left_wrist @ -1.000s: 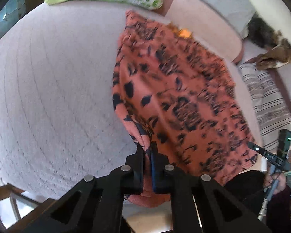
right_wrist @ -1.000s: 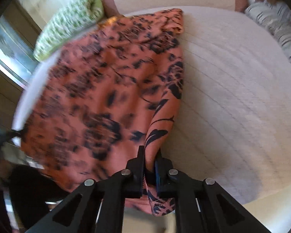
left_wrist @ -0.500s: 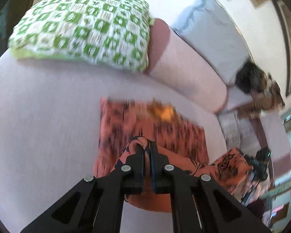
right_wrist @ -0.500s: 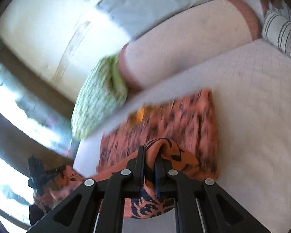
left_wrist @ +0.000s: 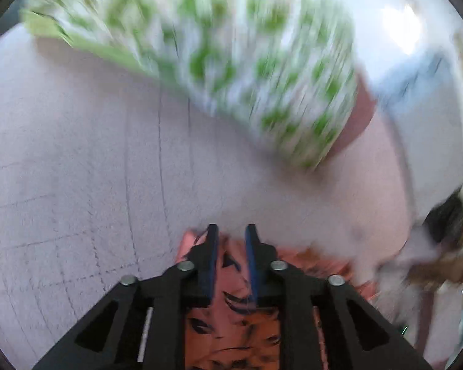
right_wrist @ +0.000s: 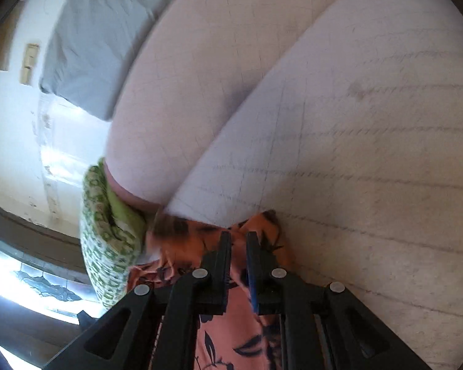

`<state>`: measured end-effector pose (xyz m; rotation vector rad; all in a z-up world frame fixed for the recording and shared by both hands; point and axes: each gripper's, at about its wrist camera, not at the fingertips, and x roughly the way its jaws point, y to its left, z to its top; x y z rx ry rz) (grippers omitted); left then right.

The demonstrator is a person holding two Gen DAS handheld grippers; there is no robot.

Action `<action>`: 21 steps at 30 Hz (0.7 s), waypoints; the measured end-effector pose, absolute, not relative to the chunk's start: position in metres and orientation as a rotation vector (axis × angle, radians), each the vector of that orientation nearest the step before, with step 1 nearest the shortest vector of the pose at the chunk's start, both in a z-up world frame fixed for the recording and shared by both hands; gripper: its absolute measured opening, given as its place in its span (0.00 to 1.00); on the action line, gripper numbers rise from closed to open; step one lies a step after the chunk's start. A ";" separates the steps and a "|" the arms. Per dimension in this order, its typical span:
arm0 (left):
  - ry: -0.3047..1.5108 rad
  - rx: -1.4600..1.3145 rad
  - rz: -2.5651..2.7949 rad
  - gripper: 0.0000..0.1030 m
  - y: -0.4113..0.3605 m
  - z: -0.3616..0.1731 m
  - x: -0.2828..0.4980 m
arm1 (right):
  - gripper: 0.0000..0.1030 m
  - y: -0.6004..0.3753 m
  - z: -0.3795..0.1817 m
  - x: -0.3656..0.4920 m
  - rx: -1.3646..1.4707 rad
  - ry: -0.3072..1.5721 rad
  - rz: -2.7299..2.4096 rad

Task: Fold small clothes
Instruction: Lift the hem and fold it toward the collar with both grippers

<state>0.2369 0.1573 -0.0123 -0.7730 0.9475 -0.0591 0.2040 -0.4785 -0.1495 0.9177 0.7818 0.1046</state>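
Note:
The orange garment with dark leaf print [left_wrist: 231,323] lies on the pale quilted bed [left_wrist: 77,169], doubled over beneath my left gripper [left_wrist: 231,229]. Its jaws are opening: the fingers stand apart and the cloth shows in the gap below them, with neither pad touching it. In the right wrist view the same garment [right_wrist: 182,237] bunches at the foot of the bolster. My right gripper [right_wrist: 237,236] has a fold of it between its fingers and the jaws are just starting to open. The left wrist view is blurred by motion.
A green-and-white checked pillow [left_wrist: 231,46] lies just beyond the garment, also at the left in the right wrist view [right_wrist: 108,240]. A long pinkish bolster [right_wrist: 200,92] and a grey pillow [right_wrist: 92,46] line the wall side. Bare quilt [right_wrist: 370,154] stretches to the right.
Both grippers carried the near edge of the garment forward over itself toward the pillows, folding it in half. The left fingers have since parted from the cloth.

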 end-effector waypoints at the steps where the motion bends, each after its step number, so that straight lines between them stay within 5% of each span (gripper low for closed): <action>1: 0.881 -0.769 -0.028 0.41 0.158 0.004 0.222 | 0.12 -0.477 -0.142 0.198 0.887 0.773 0.098; 7: 0.825 -0.573 0.016 0.70 0.101 0.043 0.128 | 0.12 -0.416 -0.090 0.175 0.668 0.818 0.190; 12: 0.900 -0.442 0.113 0.70 0.058 -0.004 0.093 | 0.12 -0.301 -0.086 0.180 0.459 0.965 0.343; 21: 1.027 -0.500 0.153 0.70 0.092 -0.040 0.119 | 0.12 -0.108 -0.136 0.248 0.182 1.118 0.504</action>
